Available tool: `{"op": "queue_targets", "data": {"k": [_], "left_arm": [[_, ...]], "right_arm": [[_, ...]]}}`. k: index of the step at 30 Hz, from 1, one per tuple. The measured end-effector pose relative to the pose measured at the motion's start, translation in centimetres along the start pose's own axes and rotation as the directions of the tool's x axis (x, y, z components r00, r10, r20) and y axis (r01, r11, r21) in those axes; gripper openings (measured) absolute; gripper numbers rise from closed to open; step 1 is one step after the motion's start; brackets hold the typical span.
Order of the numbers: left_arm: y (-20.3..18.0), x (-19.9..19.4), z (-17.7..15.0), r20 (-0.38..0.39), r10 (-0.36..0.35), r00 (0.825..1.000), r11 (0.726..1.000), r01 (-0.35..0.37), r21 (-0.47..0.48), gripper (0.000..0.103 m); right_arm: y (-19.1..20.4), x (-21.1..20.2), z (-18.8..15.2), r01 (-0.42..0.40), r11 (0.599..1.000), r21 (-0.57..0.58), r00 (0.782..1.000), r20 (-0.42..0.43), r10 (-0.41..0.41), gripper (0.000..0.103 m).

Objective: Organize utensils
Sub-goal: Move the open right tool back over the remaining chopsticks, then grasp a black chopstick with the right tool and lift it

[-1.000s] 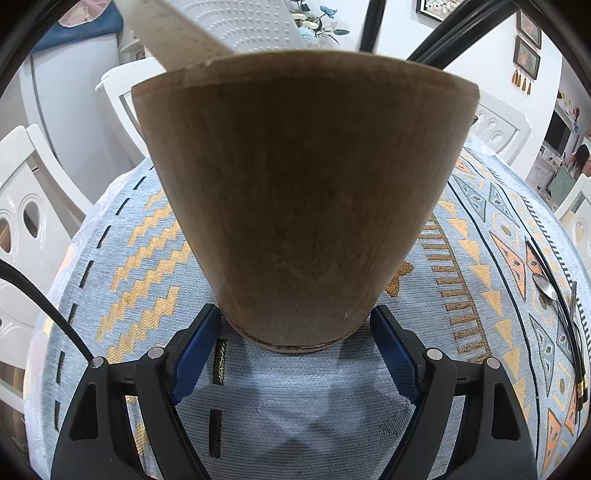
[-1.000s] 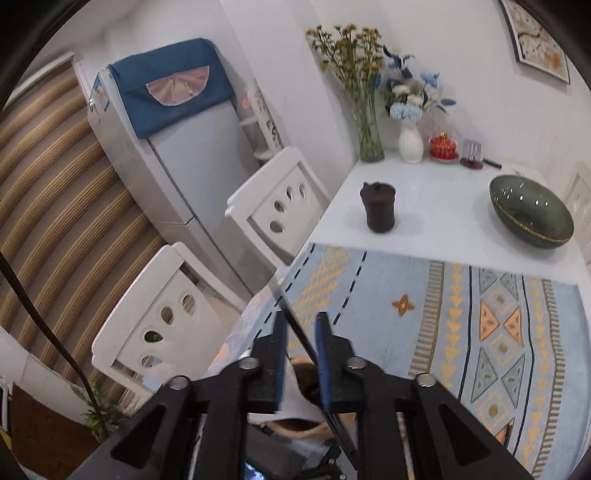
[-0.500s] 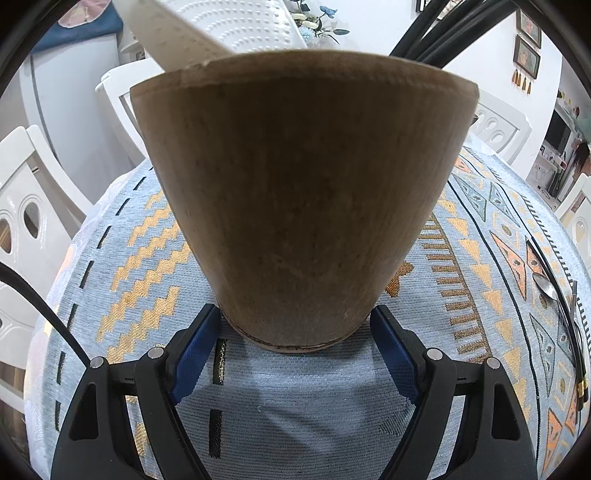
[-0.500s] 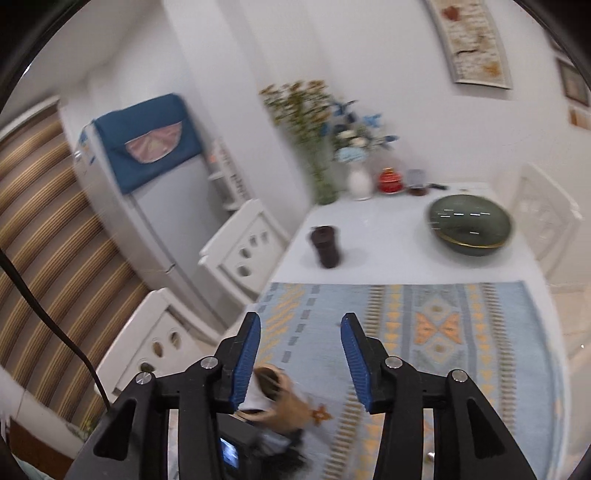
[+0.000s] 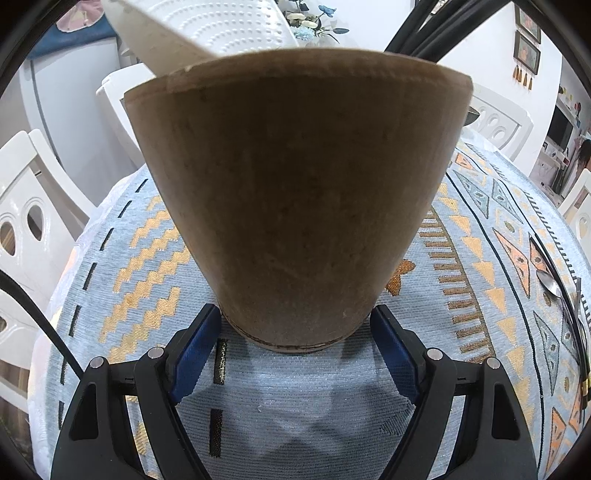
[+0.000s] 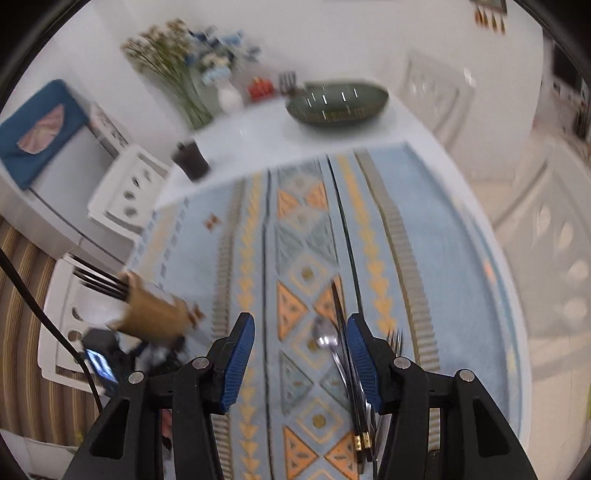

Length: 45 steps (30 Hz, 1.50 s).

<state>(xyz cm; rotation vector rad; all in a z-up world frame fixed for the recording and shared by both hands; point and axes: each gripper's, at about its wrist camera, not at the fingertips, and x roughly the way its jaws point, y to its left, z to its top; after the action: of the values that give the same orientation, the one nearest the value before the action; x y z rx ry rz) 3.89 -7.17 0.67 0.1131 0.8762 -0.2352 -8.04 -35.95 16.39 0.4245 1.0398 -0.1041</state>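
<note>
A brown wooden utensil holder [image 5: 299, 192] stands upright on the patterned cloth. My left gripper [image 5: 295, 332] is shut on its base. A white perforated scoop [image 5: 207, 29] and black chopsticks [image 5: 428, 33] stick out of its top. In the right wrist view the holder [image 6: 151, 314] is at the left. My right gripper [image 6: 301, 354] is open and empty above a metal spoon [image 6: 325, 339], black chopsticks [image 6: 345, 332] and a fork [image 6: 395, 341] lying on the cloth. The spoon [image 5: 550, 284] also shows at the right edge of the left wrist view.
The blue patterned tablecloth [image 6: 303, 229] covers the near table. Further back stand a dark green bowl [image 6: 338, 105], a dark lidded cup [image 6: 192, 160] and flower vases [image 6: 225, 96]. White chairs [image 5: 26, 221] ring the table.
My right gripper let go of the black chopsticks into the holder, opened, and swung right and down over the spoon, chopsticks and fork. The left gripper and holder stayed still.
</note>
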Motion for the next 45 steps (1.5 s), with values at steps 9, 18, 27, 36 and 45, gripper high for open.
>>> {"op": "queue_targets", "data": {"k": [9,18,27,36,45], "left_arm": [[-0.4,0.5,0.1,-0.014,0.017,1.000,1.000,-0.017,0.012,0.083],[-0.6,0.8,0.2,-0.007,0.036,0.999,0.999,-0.036,0.014,0.085],[-0.9,0.8,-0.5,-0.008,0.029,1.000,1.000,-0.029,0.009,0.085],[-0.2,0.6,-0.3,-0.005,-0.001,1.000,1.000,0.001,0.002,0.085],[0.3,0.2,0.1,0.000,-0.006,1.000,1.000,0.006,-0.006,0.085]], "right_arm": [[-0.7,7.4,-1.0,0.041,0.996,-0.082,0.990,-0.131,-0.051,0.022],[-2.8,14.0,0.3,0.101,0.993,-0.063,0.972,-0.208,-0.112,0.011],[-1.9,12.4,0.1,0.094,0.992,-0.090,0.985,-0.138,-0.105,0.001],[-0.9,13.3,0.0,0.147,0.988,-0.043,0.967,-0.202,-0.153,0.002],[-1.5,14.0,0.9,0.153,0.988,-0.001,0.956,-0.253,-0.149,0.004]]}}
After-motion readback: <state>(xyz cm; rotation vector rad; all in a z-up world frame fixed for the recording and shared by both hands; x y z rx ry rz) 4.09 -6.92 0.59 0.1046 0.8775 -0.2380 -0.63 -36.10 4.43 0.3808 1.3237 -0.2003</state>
